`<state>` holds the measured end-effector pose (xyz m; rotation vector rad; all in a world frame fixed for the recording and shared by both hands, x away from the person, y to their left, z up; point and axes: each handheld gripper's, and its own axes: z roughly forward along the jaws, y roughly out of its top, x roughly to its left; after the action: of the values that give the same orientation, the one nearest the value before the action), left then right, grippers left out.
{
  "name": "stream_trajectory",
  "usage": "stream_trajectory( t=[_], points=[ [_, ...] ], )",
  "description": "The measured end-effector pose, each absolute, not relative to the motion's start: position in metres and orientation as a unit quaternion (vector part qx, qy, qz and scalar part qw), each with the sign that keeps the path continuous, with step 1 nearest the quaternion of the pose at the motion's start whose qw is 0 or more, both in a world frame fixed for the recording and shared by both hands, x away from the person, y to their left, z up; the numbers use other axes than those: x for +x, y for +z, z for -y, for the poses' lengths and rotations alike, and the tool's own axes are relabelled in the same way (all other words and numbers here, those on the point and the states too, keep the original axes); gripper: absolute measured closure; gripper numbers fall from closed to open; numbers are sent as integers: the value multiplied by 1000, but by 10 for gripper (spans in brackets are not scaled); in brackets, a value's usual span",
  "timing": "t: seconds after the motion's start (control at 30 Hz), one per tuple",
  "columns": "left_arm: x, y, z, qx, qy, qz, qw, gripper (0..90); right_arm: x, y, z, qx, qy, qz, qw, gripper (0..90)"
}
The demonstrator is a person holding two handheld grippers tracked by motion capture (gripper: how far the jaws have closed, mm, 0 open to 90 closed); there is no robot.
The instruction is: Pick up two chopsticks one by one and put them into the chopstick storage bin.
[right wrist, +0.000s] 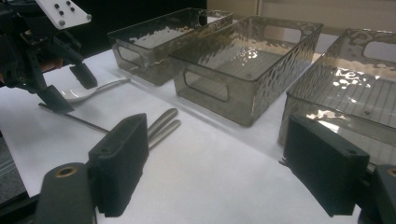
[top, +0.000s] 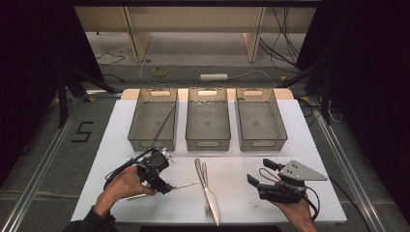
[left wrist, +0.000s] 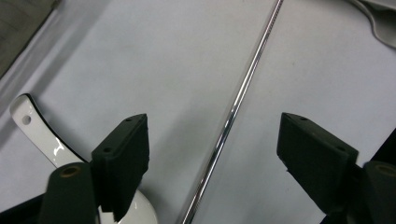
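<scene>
Left gripper (left wrist: 212, 144) fingers wide apart, holding nothing, straddle the thin metal rod (left wrist: 233, 109); its long axis runs lengthwise between them. Right gripper (right wrist: 215, 158) open, empty, farther off.

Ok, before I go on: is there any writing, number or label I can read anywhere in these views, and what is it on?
"5" - a single digit in black tape strips on the grey floor, left of the table, in the high view.
Nothing else: the three bins, the cutlery and both grippers carry no print that can be read.
</scene>
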<state>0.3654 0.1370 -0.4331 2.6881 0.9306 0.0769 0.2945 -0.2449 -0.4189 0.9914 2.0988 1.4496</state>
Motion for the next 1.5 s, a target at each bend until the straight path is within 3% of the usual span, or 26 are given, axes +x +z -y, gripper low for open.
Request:
stream_trajectory(
  t=[0.7, 1.5],
  points=[
    [359, -447, -141, 947, 12, -301, 107, 589, 295, -419, 244, 353, 517, -753, 201, 234],
    [360, -461, -142, 952, 15, -294, 83, 740, 295, -420, 244, 354, 514, -755, 201, 237]
  ],
)
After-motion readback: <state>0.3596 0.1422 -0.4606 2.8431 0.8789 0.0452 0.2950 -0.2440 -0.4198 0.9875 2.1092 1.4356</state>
